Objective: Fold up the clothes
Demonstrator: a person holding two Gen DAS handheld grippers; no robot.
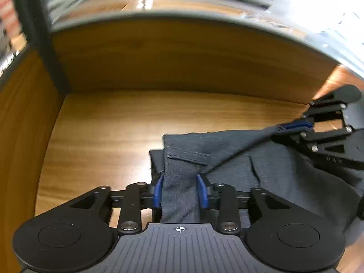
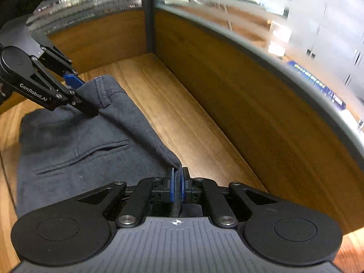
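Observation:
Dark grey trousers (image 2: 86, 141) lie on the wooden table, with a slit pocket facing up; they also show in the left wrist view (image 1: 238, 159). My left gripper (image 1: 180, 182) is shut on a thick bunch of the waistband, its blue pads pressed to the cloth; it also shows in the right wrist view (image 2: 78, 85). My right gripper (image 2: 177, 182) is shut on the trousers' edge at another corner and also shows in the left wrist view (image 1: 293, 126). The cloth edge is stretched taut between the two grippers, a little above the table.
The wooden table (image 1: 102, 136) is enclosed by wooden partition walls at the back (image 1: 182, 56) and the side (image 2: 261, 104), topped by ribbed glass. A dark post (image 2: 149, 13) stands at the corner.

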